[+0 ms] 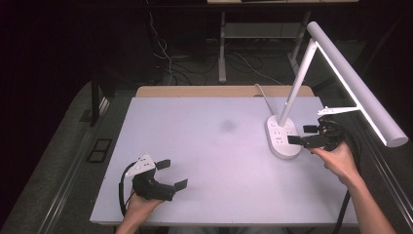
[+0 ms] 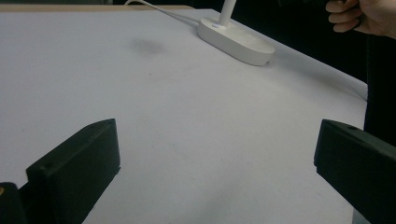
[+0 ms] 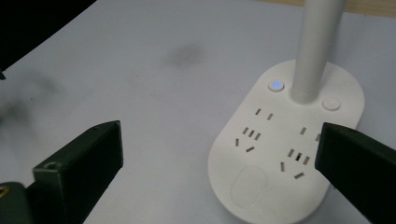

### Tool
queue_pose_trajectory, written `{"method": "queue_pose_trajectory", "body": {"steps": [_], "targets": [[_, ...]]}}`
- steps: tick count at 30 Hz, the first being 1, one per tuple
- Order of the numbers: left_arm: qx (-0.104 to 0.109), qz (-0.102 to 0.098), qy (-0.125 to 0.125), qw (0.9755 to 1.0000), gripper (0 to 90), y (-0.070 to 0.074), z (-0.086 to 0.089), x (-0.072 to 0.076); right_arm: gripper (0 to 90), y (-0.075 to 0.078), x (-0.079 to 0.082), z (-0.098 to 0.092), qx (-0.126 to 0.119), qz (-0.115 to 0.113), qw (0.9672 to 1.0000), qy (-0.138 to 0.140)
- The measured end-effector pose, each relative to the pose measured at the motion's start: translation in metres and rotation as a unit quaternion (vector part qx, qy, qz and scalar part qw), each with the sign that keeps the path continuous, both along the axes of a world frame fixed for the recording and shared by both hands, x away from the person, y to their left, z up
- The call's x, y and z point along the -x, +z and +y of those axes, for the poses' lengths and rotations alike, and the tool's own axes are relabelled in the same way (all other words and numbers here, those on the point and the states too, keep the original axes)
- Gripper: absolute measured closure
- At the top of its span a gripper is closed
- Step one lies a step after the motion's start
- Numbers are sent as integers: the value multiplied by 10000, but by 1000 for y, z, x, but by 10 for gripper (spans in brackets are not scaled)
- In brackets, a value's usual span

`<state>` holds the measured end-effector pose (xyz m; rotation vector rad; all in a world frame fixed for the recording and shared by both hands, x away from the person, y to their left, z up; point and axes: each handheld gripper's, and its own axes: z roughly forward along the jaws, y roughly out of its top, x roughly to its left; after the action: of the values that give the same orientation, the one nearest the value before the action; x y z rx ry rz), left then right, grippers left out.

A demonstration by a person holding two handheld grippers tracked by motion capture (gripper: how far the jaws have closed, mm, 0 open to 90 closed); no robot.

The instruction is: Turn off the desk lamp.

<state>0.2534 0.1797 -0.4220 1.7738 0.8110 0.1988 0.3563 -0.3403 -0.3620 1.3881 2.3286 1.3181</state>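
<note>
**Desk lamp at right of table, both grippers open and empty**

Lamp base [image 1: 282, 138]: white, oval, standing on the right part of the white table [image 1: 209, 156], near its far edge. Sockets set into its top; two round buttons by the stem, one lit blue [image 3: 276, 85], the other plain [image 3: 331, 103]. White stem [image 1: 298, 83] leans up and to the right from the base to a long lamp head [image 1: 358, 83] that slants out past the table's right edge. A white cord [image 1: 263, 95] leaves the base toward the far edge.

Right gripper [image 1: 304, 134]: held just beside the base on its right, jaws wide apart, nothing between them. In the right gripper view one jaw overlaps the socket end of the base; contact cannot be told.

Left gripper [image 1: 172, 174]: near the front-left of the table, well apart from the lamp, jaws wide apart, holding nothing, bare tabletop under them.

A faint dark smudge [image 1: 228, 126] marks the tabletop left of the base.
</note>
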Motion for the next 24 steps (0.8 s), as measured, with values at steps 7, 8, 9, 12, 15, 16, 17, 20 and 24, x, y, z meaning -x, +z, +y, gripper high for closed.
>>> {"method": "queue_pose_trajectory", "body": {"steps": [7, 8, 9, 12, 15, 16, 17, 20, 24], "targets": [[12, 1, 6, 10000, 0, 0, 0, -1, 68, -3, -17, -10, 13, 64, 9998, -163], [7, 1, 3, 10000, 0, 0, 0, -1, 69, -4, -20, -11, 38, 84, 9998, -182], [6, 1, 2, 10000, 0, 0, 0, -1, 86, -5, -22, -12, 44, 102, 9997, -209], [10, 4, -1, 10000, 0, 0, 0, -1, 146, -7, -27, -15, -16, 117, 9998, -176], [7, -4, 4, 10000, 0, 0, 1, -1, 231, -12, -37, -21, 36, 212, 9995, -231], [0, -4, 4, 10000, 0, 0, 1, -1, 242, -13, -39, -23, 48, 199, 9995, -259], [-5, -1, 7, 10000, 0, 0, 2, -1, 253, -14, -41, -24, 61, 195, 9994, -290], [27, 6, 34, 10000, 0, 0, 2, -1, 304, -17, -44, -26, 67, 178, 9993, -326], [47, 7, 42, 10000, 0, 0, 2, -1, 400, -21, -52, -30, 87, 204, 9988, -440]]}}
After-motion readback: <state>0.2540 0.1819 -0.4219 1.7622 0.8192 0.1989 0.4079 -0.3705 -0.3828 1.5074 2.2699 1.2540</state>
